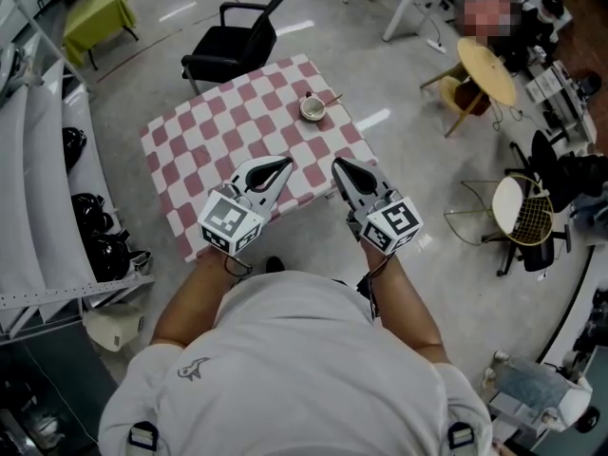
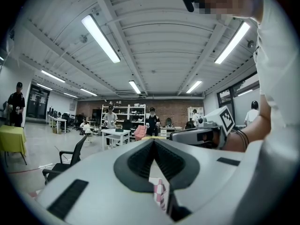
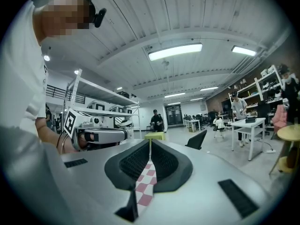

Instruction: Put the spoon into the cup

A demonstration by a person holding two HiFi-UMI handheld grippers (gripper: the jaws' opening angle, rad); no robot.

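A small white cup (image 1: 312, 109) stands near the far right corner of the table with the red-and-white checked cloth (image 1: 209, 131). A thin spoon (image 1: 331, 100) lies just right of the cup, its handle pointing away to the right. Both grippers hover over the table's near edge, well short of the cup. My left gripper (image 1: 285, 164) (image 2: 153, 140) has its jaws closed tip to tip with nothing between them. My right gripper (image 1: 337, 164) (image 3: 150, 142) is likewise shut and empty. Cup and spoon do not show in either gripper view, which look out across the room.
A black office chair (image 1: 237, 41) stands behind the table. Grey shelving (image 1: 47, 188) runs along the left. To the right are a round yellow table (image 1: 486, 69) and a wire stand with rackets (image 1: 521, 212). Several people stand far off in the room.
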